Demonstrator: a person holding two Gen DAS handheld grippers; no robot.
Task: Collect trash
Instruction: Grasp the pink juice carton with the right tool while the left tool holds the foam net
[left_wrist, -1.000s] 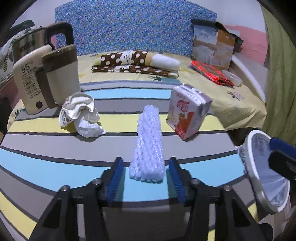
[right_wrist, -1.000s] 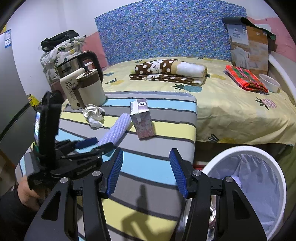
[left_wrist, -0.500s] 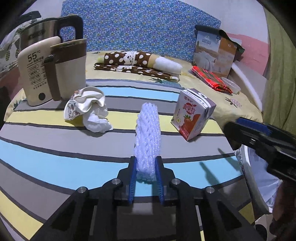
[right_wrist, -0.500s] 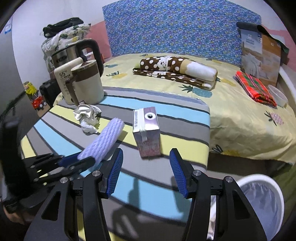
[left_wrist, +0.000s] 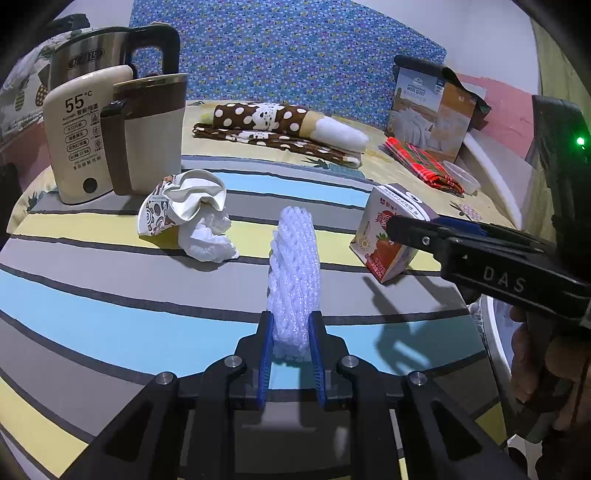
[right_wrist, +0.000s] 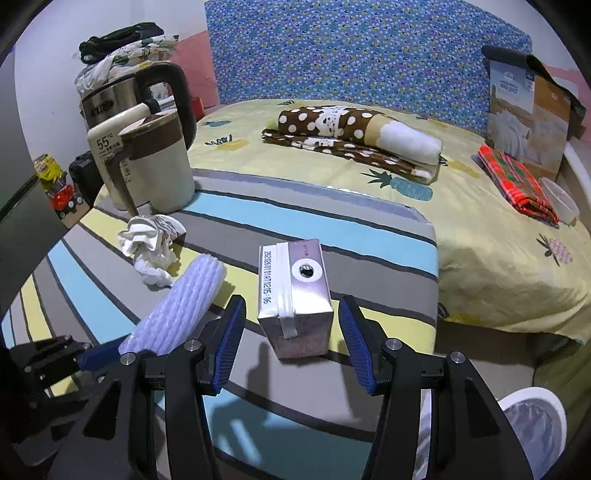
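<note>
My left gripper (left_wrist: 291, 354) is shut on the near end of a white foam net sleeve (left_wrist: 293, 277), which juts forward above the striped table (left_wrist: 110, 332); the sleeve also shows in the right wrist view (right_wrist: 177, 306). My right gripper (right_wrist: 291, 336) is open, its blue pads either side of a strawberry milk carton (right_wrist: 295, 295) that stands on the table; the carton also shows in the left wrist view (left_wrist: 388, 236). A crumpled paper cup with tissue (left_wrist: 192, 214) lies at the left. The white-lined trash bin (right_wrist: 532, 428) sits below the table's right edge.
A beige kettle and mug (left_wrist: 110, 125) with a steel kettle behind stand at the table's back left. Behind the table is a bed (right_wrist: 498, 251) with a spotted brown blanket roll (right_wrist: 351, 129), red plaid cloth (right_wrist: 517, 184) and a quilt package (right_wrist: 528, 110).
My left gripper closed on the foam sleeve and lifted its near end. My right gripper moved from over the bin up to the table and now straddles the carton.
</note>
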